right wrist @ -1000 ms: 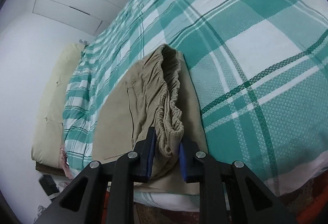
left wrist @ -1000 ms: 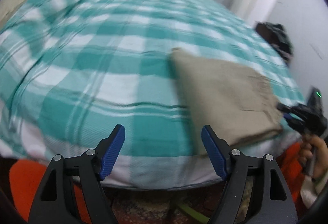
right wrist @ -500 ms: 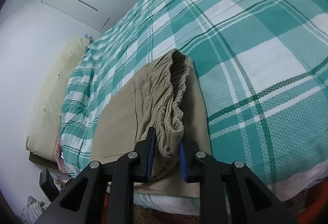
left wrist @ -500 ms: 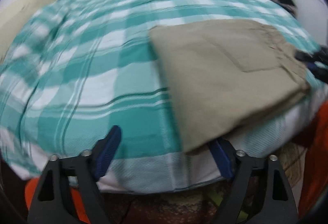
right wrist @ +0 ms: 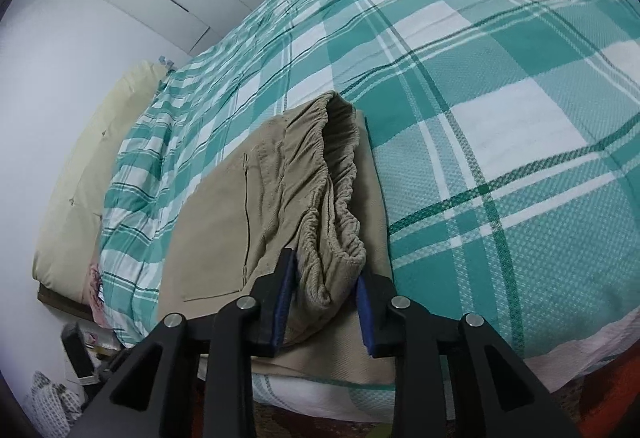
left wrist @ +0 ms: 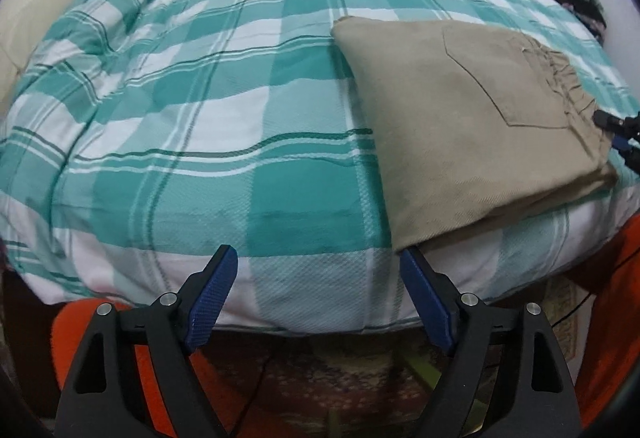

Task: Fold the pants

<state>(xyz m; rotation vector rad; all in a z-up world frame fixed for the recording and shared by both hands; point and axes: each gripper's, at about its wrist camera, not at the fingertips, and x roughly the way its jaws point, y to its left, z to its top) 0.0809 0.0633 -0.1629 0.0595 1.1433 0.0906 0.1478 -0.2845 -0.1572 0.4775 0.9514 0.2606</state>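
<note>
Left claw is seen at the bottom of the left wrist view with its jaws spread wide and nothing between them; only checked bedspread and the bed's near edge are framed between the blue pads. The folded tan pants lie to the right and above, their near left corner overhanging the mattress edge just over the right pad, so the nearer hold for this claw is judged to be that corner. The long axis of the pants runs from the frame's upper middle toward the lower right, where the right claw is glimpsed at the gathered waistband. Open bedspread is left free across the whole left half of the frame. In the right wrist view the right claw is found at lower centre, its jaws opening around the bunched waistband, which sits loosely between the pads and is no longer pinched. The pants stretch away toward the left middle, parallel to the bed's near edge, with clear bedspread to the right.
</note>
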